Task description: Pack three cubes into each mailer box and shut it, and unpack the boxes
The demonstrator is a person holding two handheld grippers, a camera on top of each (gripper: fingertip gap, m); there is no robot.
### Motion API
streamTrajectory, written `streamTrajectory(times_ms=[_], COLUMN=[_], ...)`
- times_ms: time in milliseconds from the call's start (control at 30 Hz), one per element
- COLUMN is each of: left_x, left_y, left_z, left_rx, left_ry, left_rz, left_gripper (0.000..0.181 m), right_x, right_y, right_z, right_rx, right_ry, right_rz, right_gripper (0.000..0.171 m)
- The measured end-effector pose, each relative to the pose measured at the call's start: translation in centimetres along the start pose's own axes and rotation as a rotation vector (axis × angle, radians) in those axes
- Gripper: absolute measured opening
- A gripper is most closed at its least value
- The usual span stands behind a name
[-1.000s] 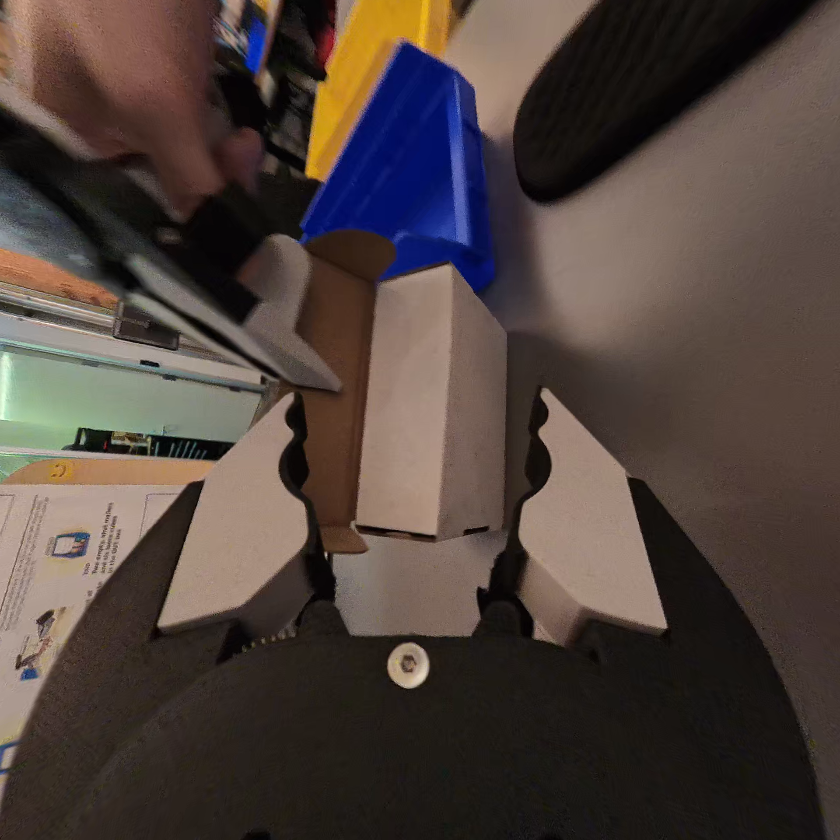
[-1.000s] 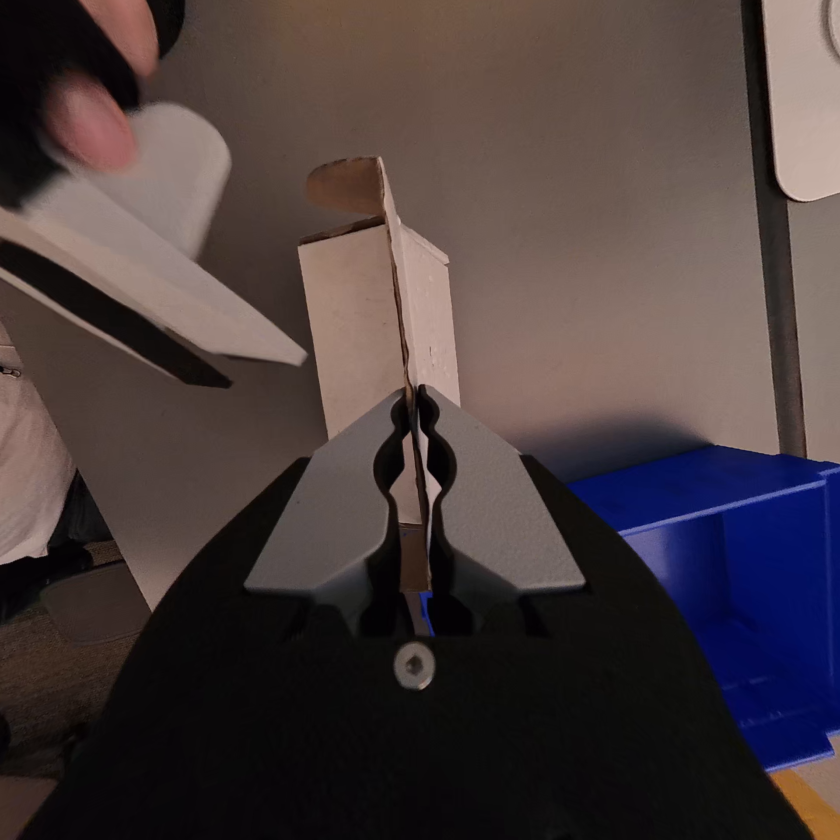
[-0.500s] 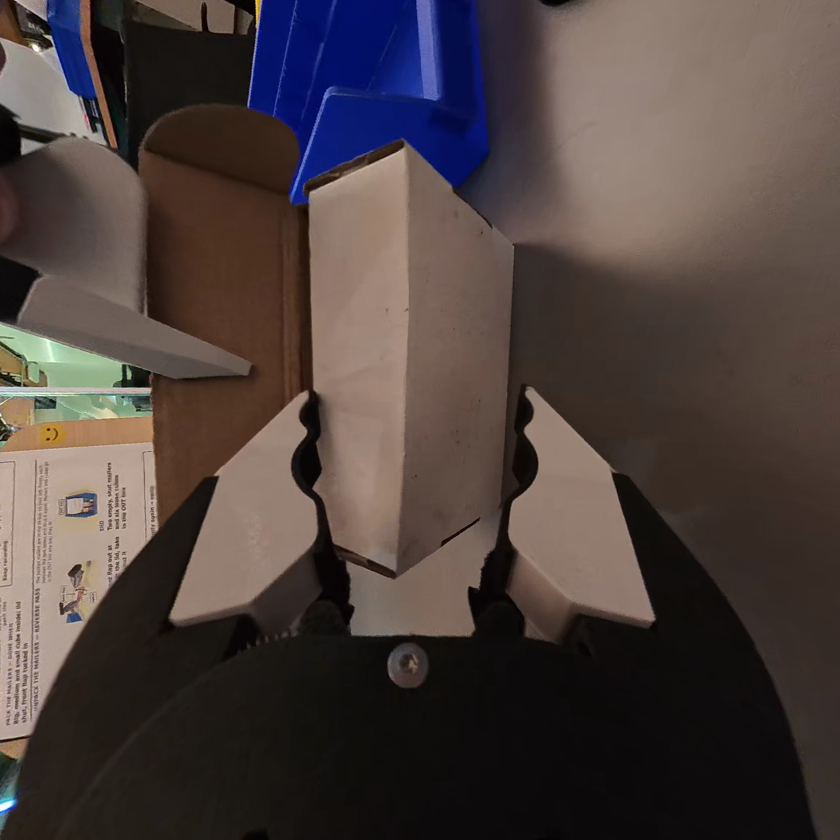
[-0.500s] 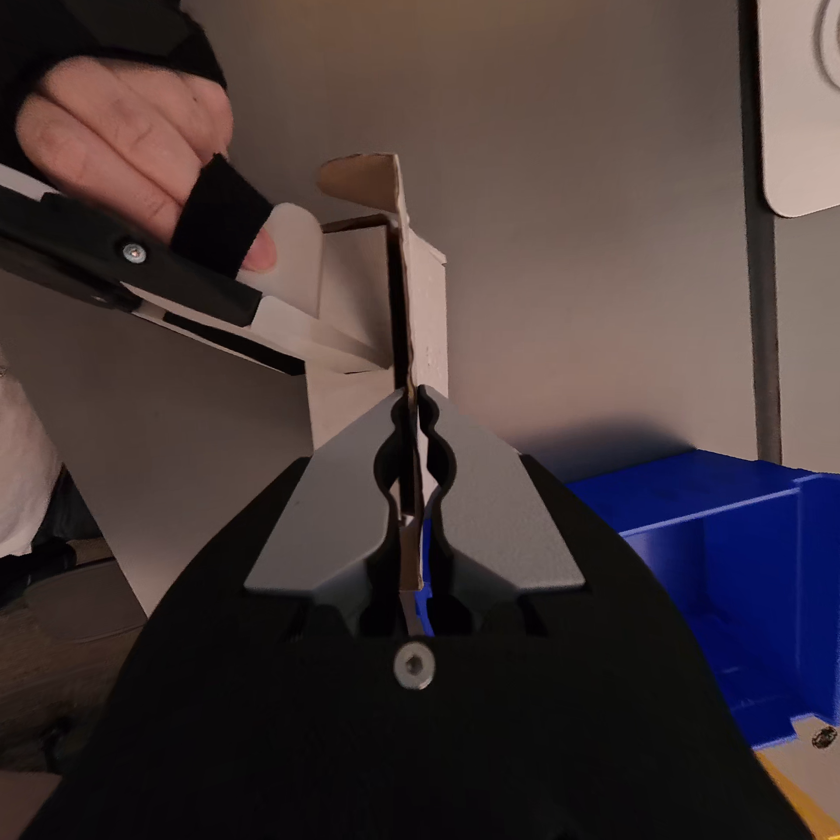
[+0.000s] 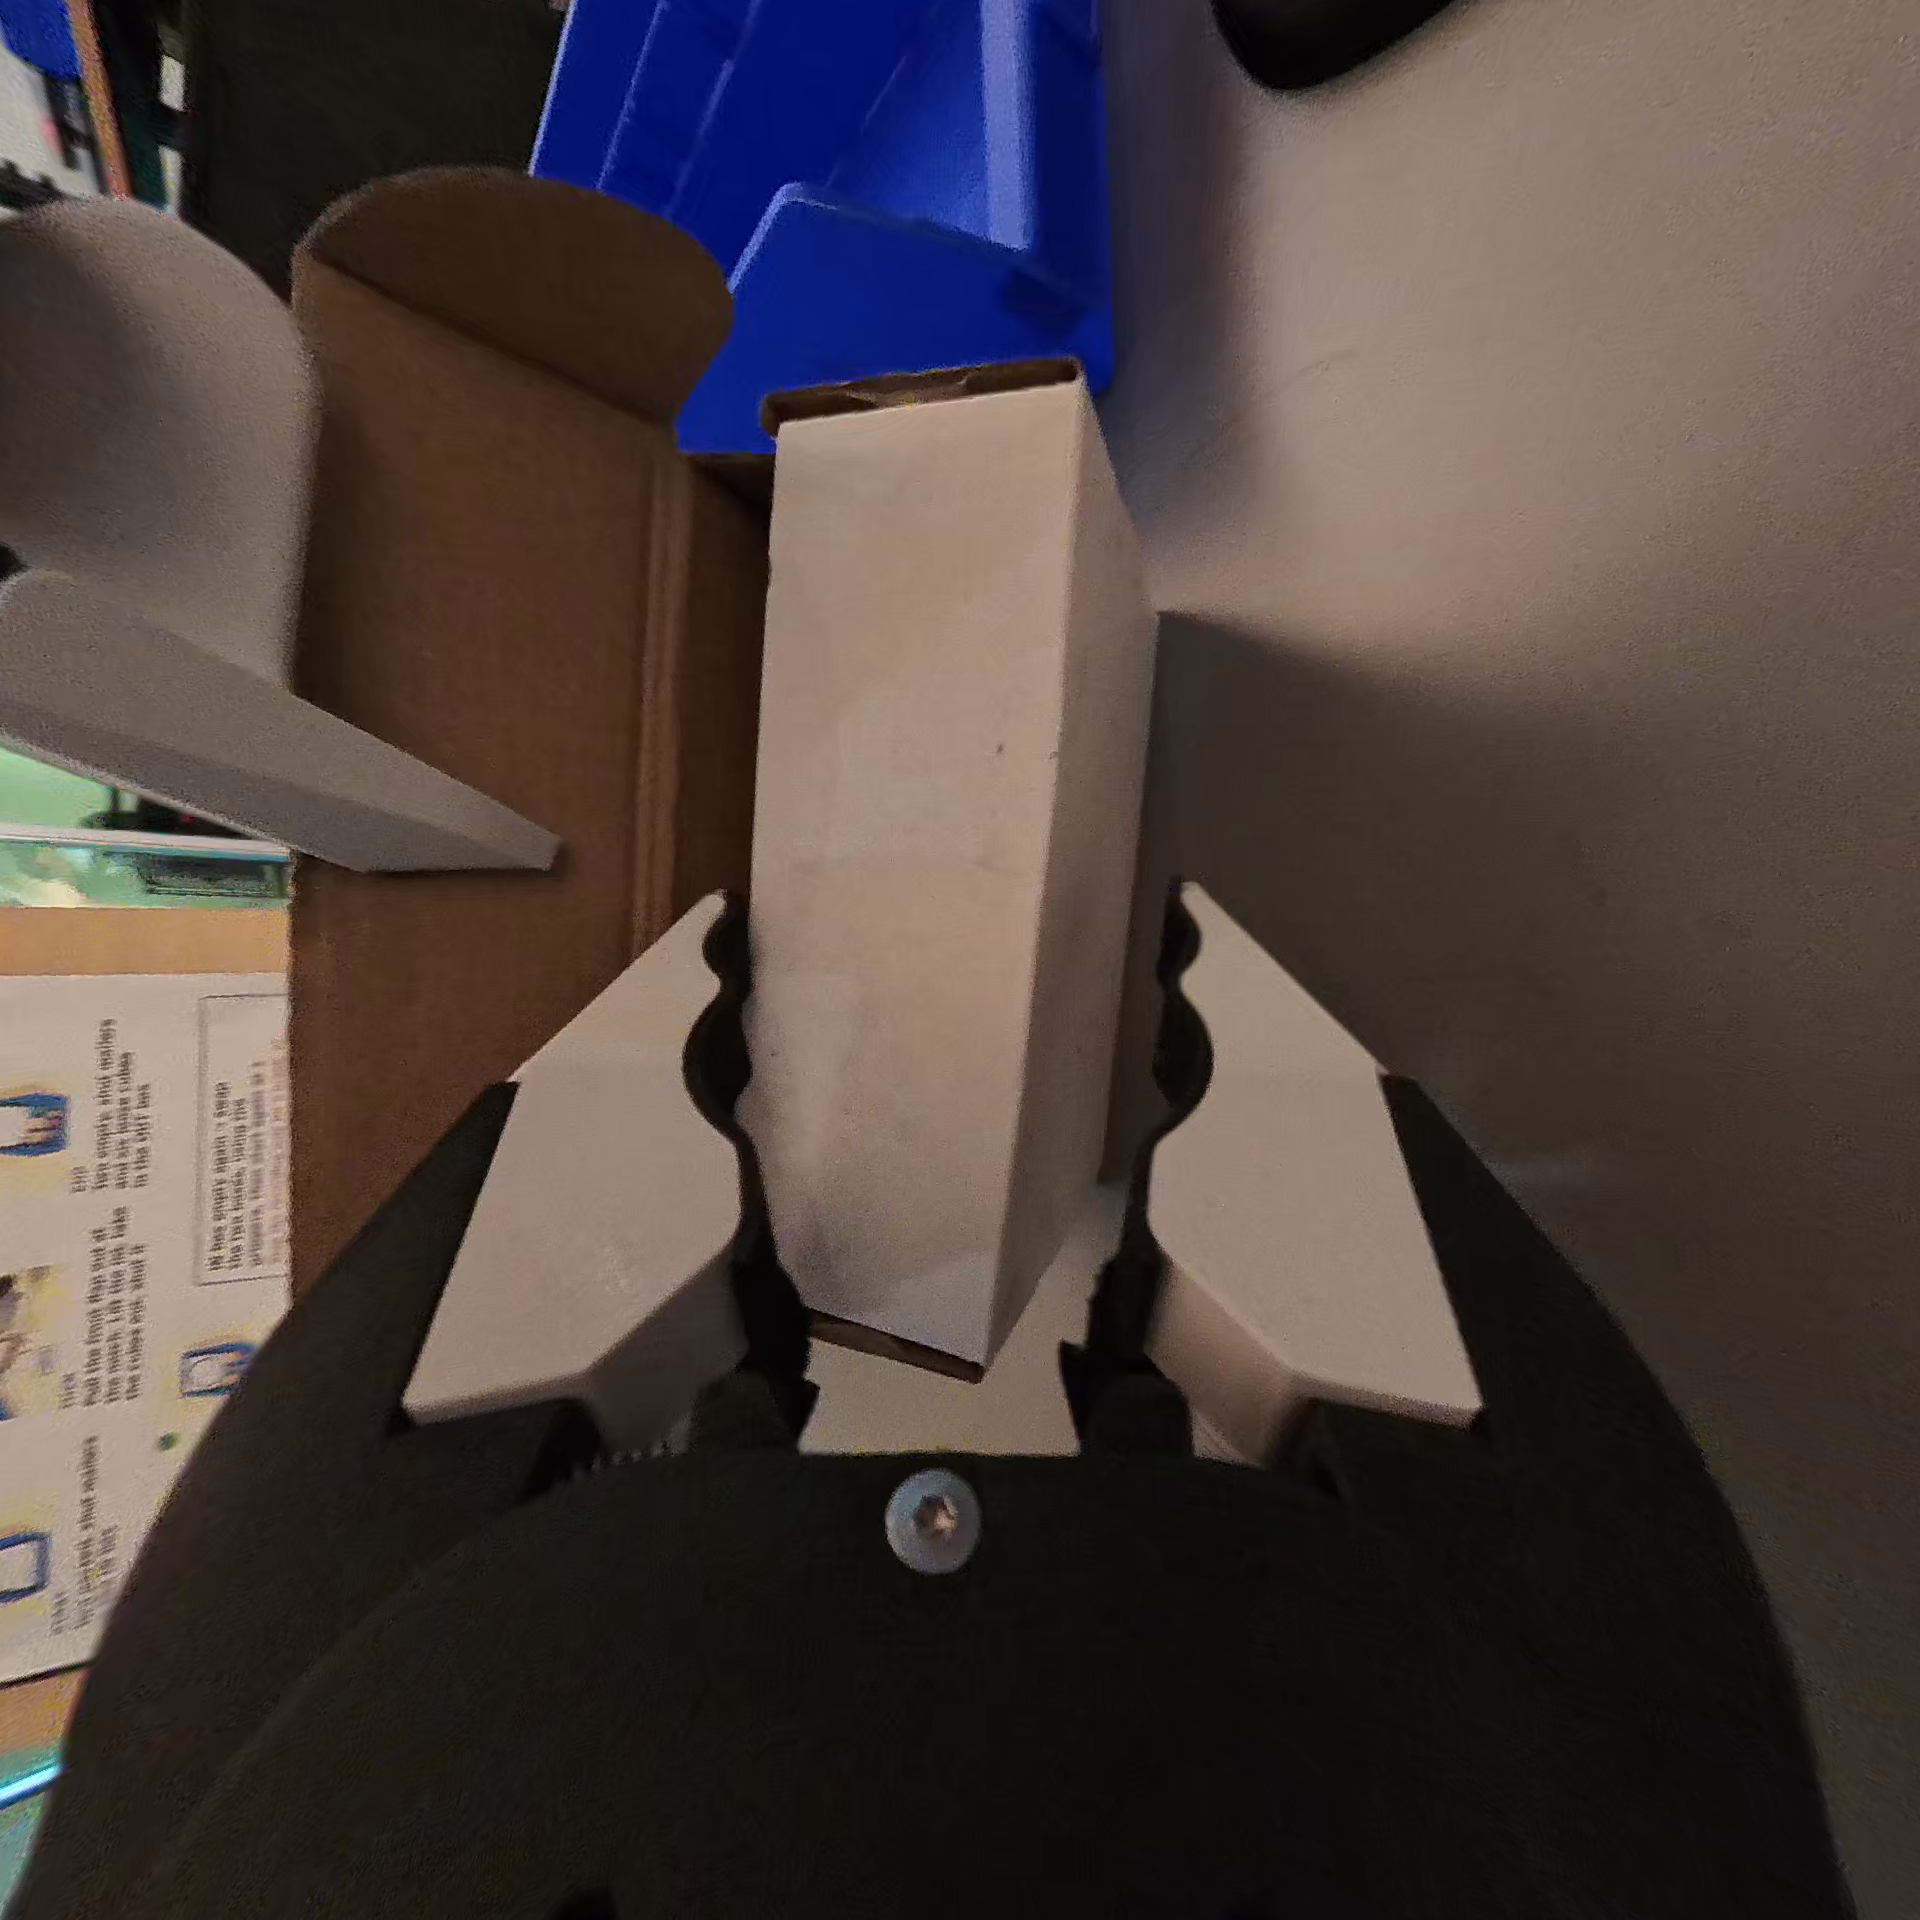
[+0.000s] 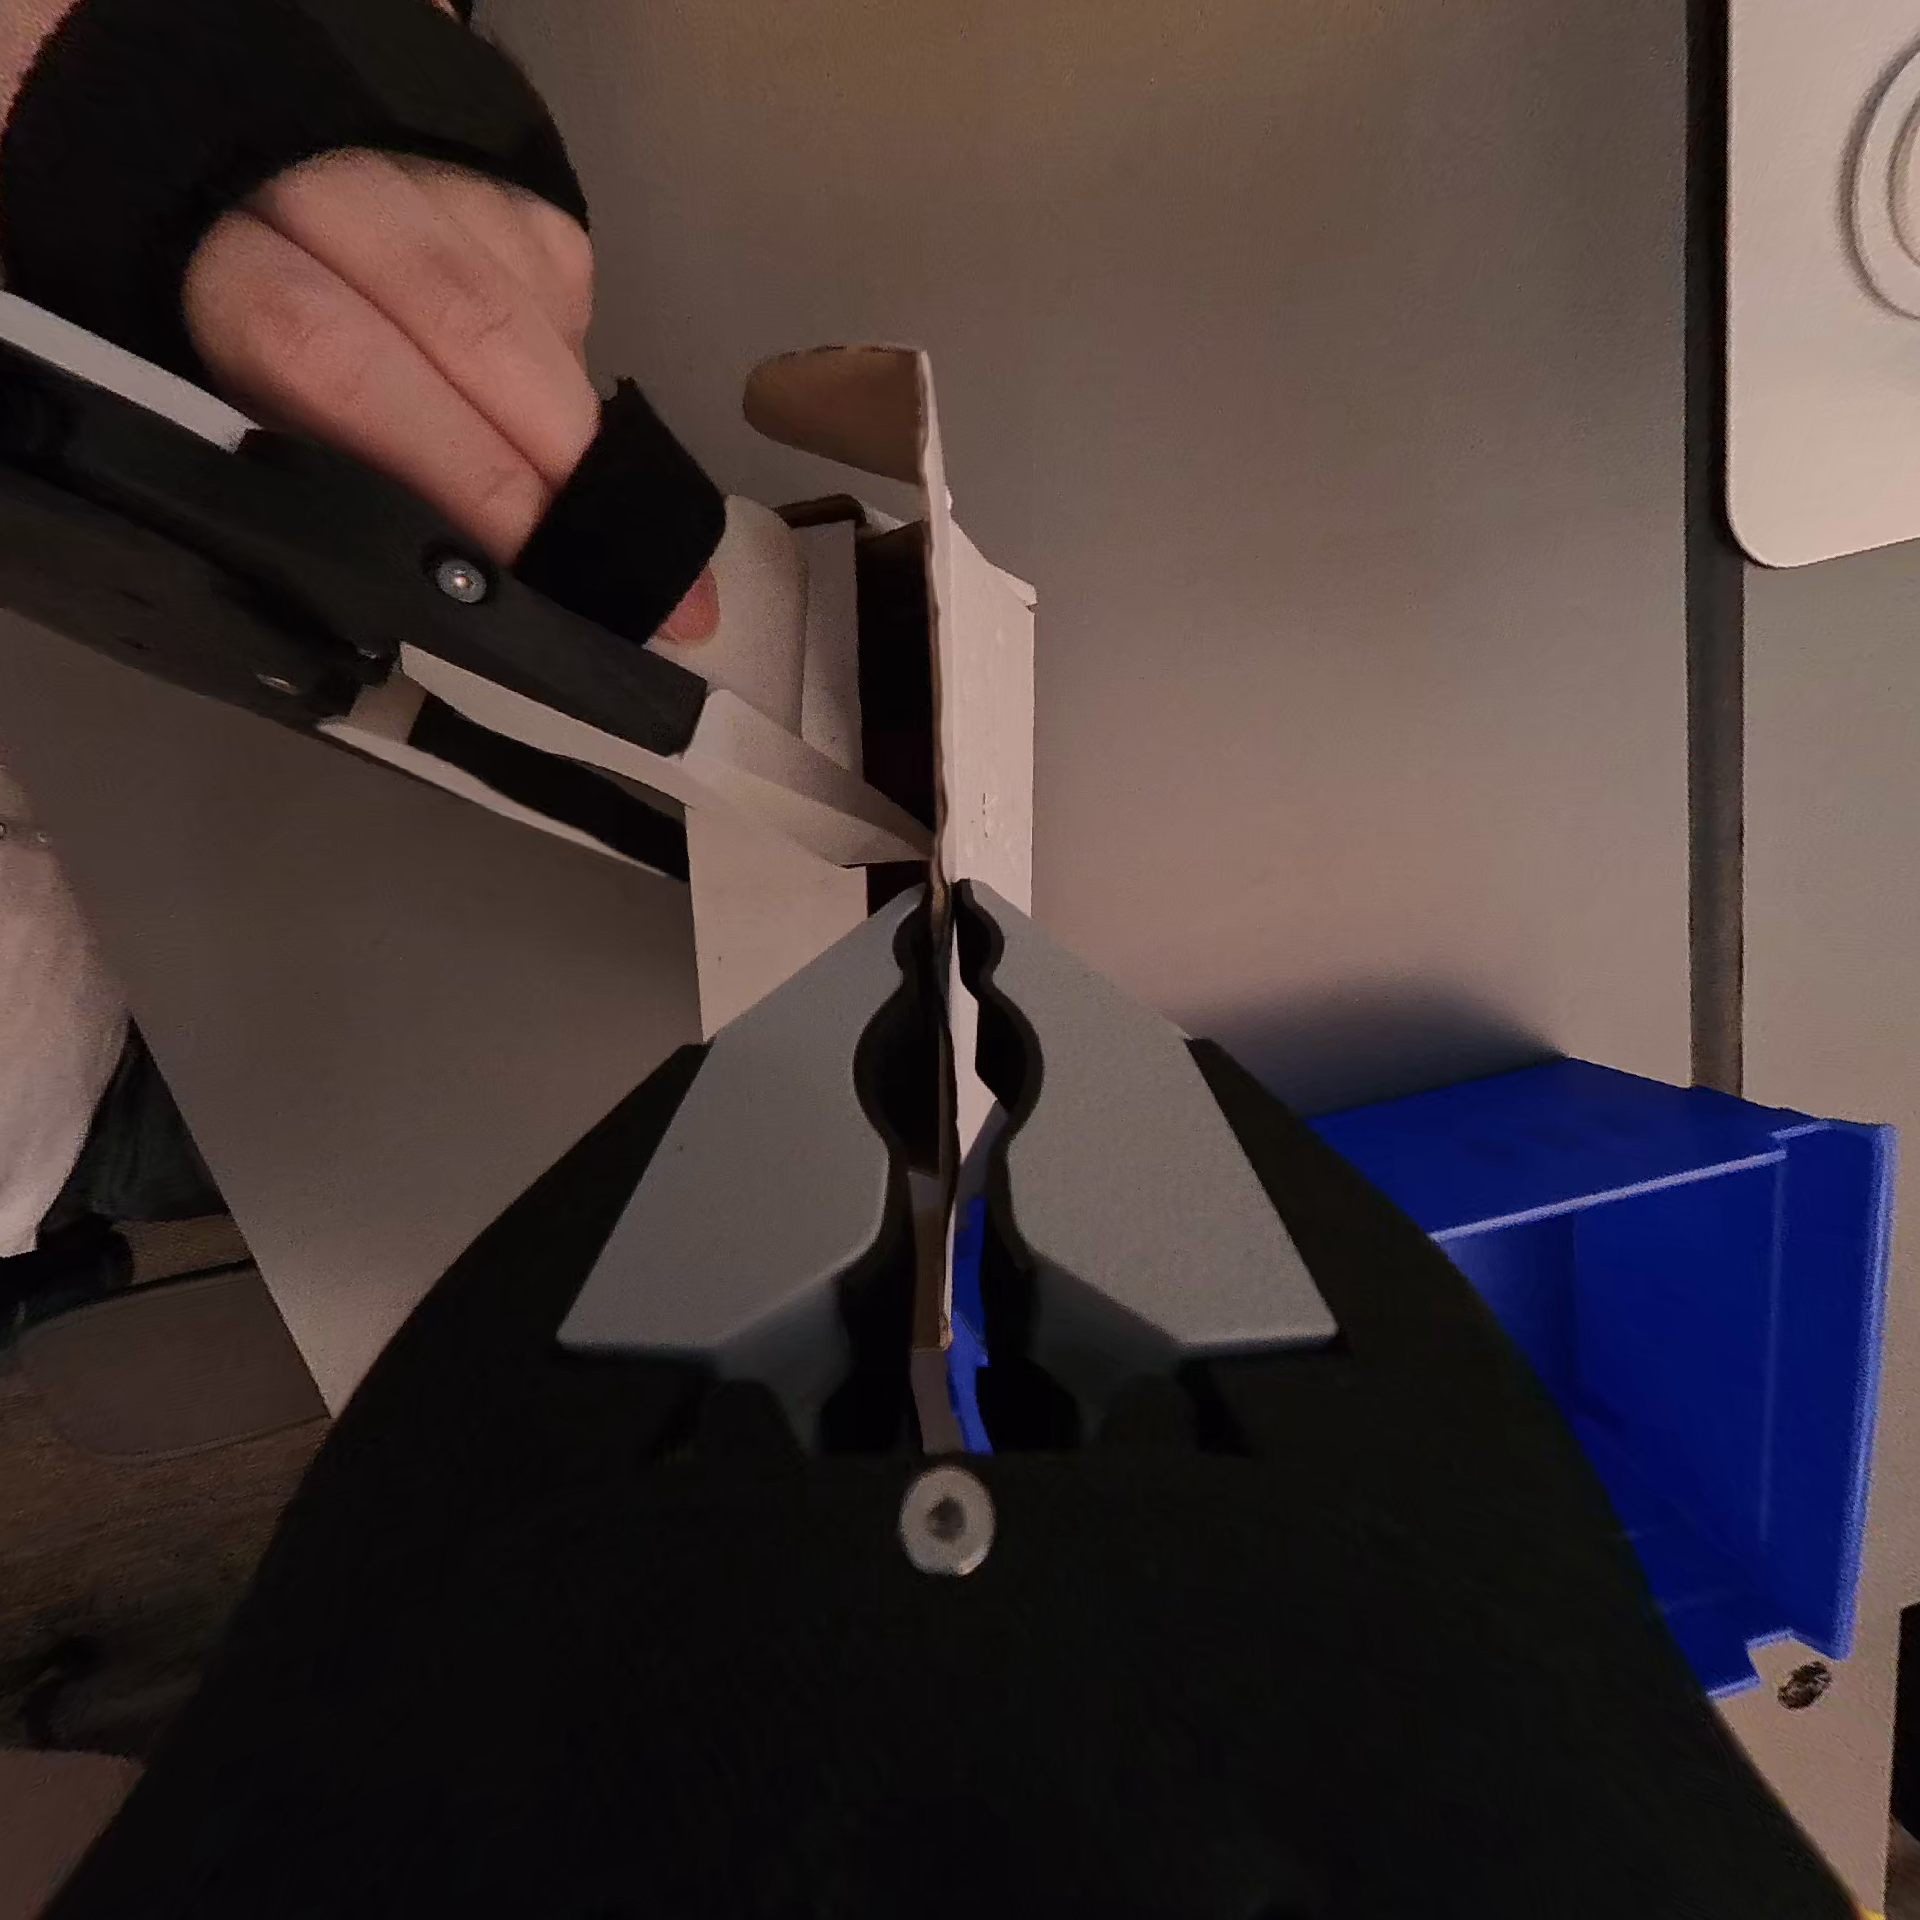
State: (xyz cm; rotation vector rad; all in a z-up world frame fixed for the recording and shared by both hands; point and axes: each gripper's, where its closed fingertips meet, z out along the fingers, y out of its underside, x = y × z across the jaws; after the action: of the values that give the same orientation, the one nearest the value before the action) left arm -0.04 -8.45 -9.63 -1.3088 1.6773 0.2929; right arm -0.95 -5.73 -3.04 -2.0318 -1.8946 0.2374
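Note:
A white mailer box (image 5: 925,779) stands open, its brown-lined lid (image 5: 488,623) swung out to the left. My left gripper (image 5: 951,914) straddles the box body, with both pads against its sides. In the right wrist view my right gripper (image 6: 943,894) is shut on the lid's edge (image 6: 987,727), which shows edge-on between the pads. The left gripper's finger (image 6: 790,790) reaches in beside the box opening, held by a gloved hand (image 6: 395,312). The right gripper's finger (image 5: 260,769) shows at the left of the left wrist view. The box's inside is dark and I see no cubes.
A blue bin (image 5: 831,156) stands just behind the box and shows at the right in the right wrist view (image 6: 1662,1299). A printed instruction sheet (image 5: 125,1247) lies at the left. A black object (image 5: 1320,31) and a white pad (image 6: 1829,260) lie on the grey table.
My left gripper moved in around the box body and its jaws narrowed until the pads met the box sides. The right gripper kept its hold on the lid.

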Motion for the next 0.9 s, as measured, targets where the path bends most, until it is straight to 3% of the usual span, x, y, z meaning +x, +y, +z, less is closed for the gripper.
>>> streamTrajectory(times_ms=[67, 133, 500, 700, 767, 833, 900], left_x=[-0.4, -0.1, 1.9, 2.3, 3.1, 3.9, 3.7], left_y=[0.0, 0.1, 0.5, 1.5, 2.2, 3.3, 4.0], left_z=[-0.3, -0.6, -1.8, -0.6, -0.2, 0.1, 0.4], left_rx=[-0.006, -0.025, -0.17, -0.256, -0.284, -0.326, -0.348], left_ry=[-0.03, -0.017, 0.04, -0.018, 0.015, 0.052, 0.031], left_rz=[0.035, 0.061, 0.212, 0.31, 0.331, 0.363, 0.408], left_gripper=[0.062, 0.06, 0.058, 0.059, 0.054, 0.03, 0.032], right_x=[0.2, 1.3, 5.9, 9.2, 10.3, 11.1, 11.8], right_y=[-0.3, -0.4, -1.4, -2.8, -3.3, -3.7, -3.8], right_z=[-0.2, -0.6, -0.5, 0.7, 0.9, 1.2, 1.6], right_rx=[0.005, 0.005, -0.02, -0.019, -0.023, -0.032, -0.05], right_ry=[0.018, 0.084, 0.287, 0.389, 0.429, 0.454, 0.477], right_rz=[-0.007, -0.019, -0.077, -0.086, -0.092, -0.087, -0.084], right_gripper=[0.001, 0.001, 0.002, 0.003, 0.003, 0.002, 0.003])
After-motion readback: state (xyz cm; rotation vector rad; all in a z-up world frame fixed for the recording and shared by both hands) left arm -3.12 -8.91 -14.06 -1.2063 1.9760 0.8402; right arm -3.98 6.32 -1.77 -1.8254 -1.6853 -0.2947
